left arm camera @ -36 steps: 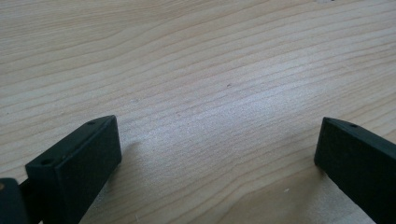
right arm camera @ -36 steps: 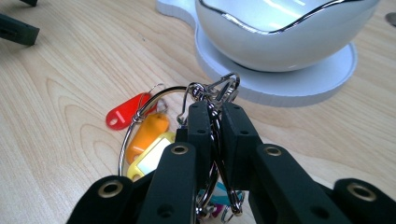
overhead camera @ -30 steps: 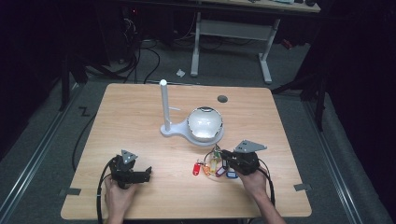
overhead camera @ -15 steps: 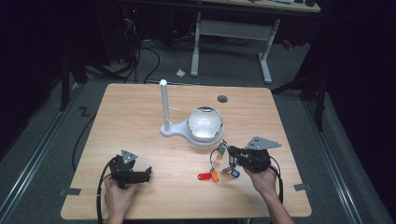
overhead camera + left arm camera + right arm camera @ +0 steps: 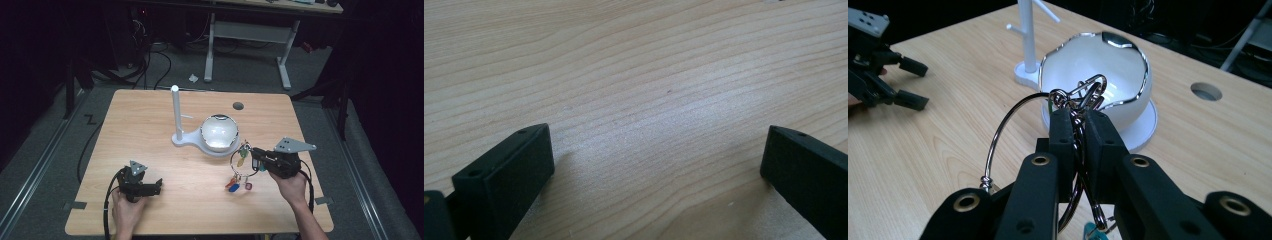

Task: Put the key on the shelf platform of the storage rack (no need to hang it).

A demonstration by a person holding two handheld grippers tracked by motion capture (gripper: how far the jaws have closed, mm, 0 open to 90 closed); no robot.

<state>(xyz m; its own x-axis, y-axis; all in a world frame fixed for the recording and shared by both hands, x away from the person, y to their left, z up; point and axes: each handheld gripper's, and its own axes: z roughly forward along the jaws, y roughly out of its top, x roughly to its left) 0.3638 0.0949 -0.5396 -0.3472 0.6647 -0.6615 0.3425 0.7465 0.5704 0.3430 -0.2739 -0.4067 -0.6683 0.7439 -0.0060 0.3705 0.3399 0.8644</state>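
Observation:
A bunch of keys on a big wire ring (image 5: 239, 167) hangs from my right gripper (image 5: 254, 155), which is shut on the small metal loops at its top (image 5: 1087, 90). The wire ring (image 5: 998, 135) bows out to the left of the jaws. Blue and red tags (image 5: 234, 186) dangle at the bottom, close to the tabletop. The right gripper (image 5: 1079, 120) is just in front of the white bowl (image 5: 1108, 75). My left gripper (image 5: 159, 186) rests low at the front left, open, with bare wood between its jaws (image 5: 656, 150).
The white bowl (image 5: 219, 132) shares a base with an upright white post (image 5: 175, 112) that has short pegs. A round hole (image 5: 238, 105) lies in the wooden table (image 5: 150, 150) behind the bowl. My left gripper (image 5: 915, 84) is far off across the table.
My right gripper has moved right and slightly away, carrying the key bunch off the table's middle front toward the bowl. The left gripper has stayed put.

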